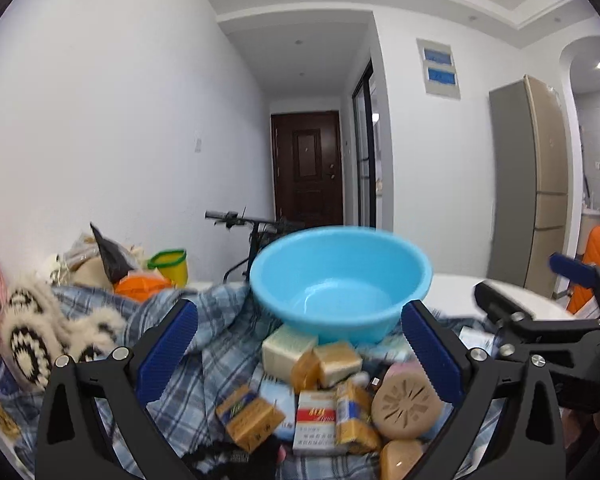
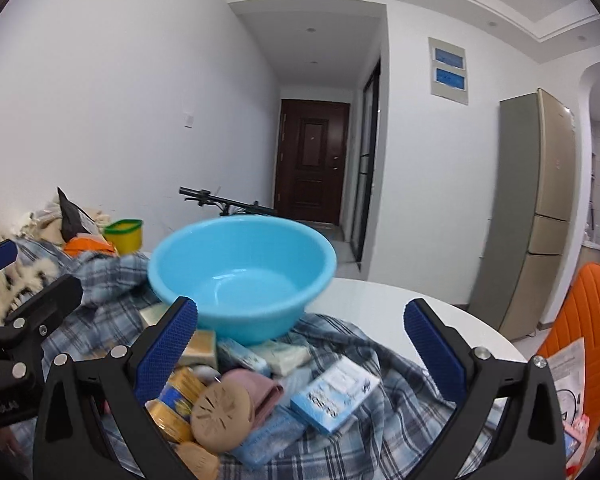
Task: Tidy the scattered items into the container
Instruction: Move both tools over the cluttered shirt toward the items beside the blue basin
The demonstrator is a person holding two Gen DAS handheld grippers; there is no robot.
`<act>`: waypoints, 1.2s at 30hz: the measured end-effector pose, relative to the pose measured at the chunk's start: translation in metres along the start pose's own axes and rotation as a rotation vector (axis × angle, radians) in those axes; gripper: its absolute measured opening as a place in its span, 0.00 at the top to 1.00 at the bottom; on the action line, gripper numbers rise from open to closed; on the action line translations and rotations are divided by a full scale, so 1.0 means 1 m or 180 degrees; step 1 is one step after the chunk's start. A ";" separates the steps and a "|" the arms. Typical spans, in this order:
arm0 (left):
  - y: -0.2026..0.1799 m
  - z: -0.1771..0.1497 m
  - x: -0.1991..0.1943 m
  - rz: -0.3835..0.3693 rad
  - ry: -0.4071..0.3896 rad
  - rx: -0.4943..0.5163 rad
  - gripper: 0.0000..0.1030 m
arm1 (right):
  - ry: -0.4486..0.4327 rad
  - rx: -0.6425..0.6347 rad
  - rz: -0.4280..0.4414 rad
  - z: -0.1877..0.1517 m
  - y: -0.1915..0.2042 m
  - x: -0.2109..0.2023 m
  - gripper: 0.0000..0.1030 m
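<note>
Scattered packets and soaps (image 1: 320, 396) lie heaped on a blue plaid cloth (image 1: 204, 360), with the blue basin (image 1: 340, 280) resting tilted on the far edge of the pile. Both the left gripper (image 1: 298, 356) and the right gripper (image 2: 300, 356) hover just above the heap, jaws spread wide and gripping nothing, the basin straight ahead of the left one and slightly left of the right one.

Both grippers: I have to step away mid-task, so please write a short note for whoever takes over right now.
Left gripper: open, empty, over the pile.
Right gripper: open, empty, beside it.
Blue basin: sits tilted on the plaid cloth; its inside looks empty.
Items: small boxes, a red-and-white pack, a round tan disc and soap-like bars, heaped on the cloth in front of the basin.
Done: nothing in the basin so far.
Left: pick each item up and put it in the basin.
</note>
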State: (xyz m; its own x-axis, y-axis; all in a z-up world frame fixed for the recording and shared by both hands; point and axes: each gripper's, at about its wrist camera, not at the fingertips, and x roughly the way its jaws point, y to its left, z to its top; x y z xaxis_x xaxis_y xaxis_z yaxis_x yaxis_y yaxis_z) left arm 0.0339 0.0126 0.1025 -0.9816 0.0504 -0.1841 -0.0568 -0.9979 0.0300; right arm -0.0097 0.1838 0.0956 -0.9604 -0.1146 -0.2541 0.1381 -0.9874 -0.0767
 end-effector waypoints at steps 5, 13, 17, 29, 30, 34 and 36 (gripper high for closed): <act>0.000 0.042 -0.009 0.0016 -0.0210 -0.0032 0.00 | -0.0235 0.0106 -0.0029 0.039 -0.009 -0.014 0.00; -0.002 0.073 -0.012 -0.0011 -0.0330 0.0016 0.00 | -0.0415 0.0238 -0.0046 0.073 -0.022 -0.027 0.00; -0.007 0.073 -0.002 -0.0062 -0.0179 0.0122 0.00 | -0.0339 0.0229 0.0006 0.076 -0.023 -0.020 0.00; -0.002 0.093 0.088 -0.0331 0.0715 0.0088 0.00 | 0.0171 0.0128 0.0128 0.100 -0.028 0.041 0.00; 0.001 0.093 0.096 -0.0302 0.0752 0.0035 0.00 | 0.0226 0.0128 0.0141 0.102 -0.029 0.049 0.00; 0.006 0.090 0.127 -0.0234 0.0806 0.0037 0.00 | 0.0465 0.0162 0.0190 0.103 -0.034 0.087 0.00; 0.005 0.089 0.142 -0.0216 0.0864 0.0074 0.00 | 0.0586 0.0209 0.0209 0.100 -0.036 0.105 0.00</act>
State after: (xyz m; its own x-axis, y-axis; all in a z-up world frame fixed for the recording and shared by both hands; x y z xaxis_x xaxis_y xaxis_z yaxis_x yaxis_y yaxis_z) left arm -0.1217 0.0182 0.1639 -0.8908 0.1014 -0.4429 -0.1280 -0.9913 0.0305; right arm -0.1402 0.1960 0.1683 -0.8885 -0.1630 -0.4290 0.1771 -0.9842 0.0071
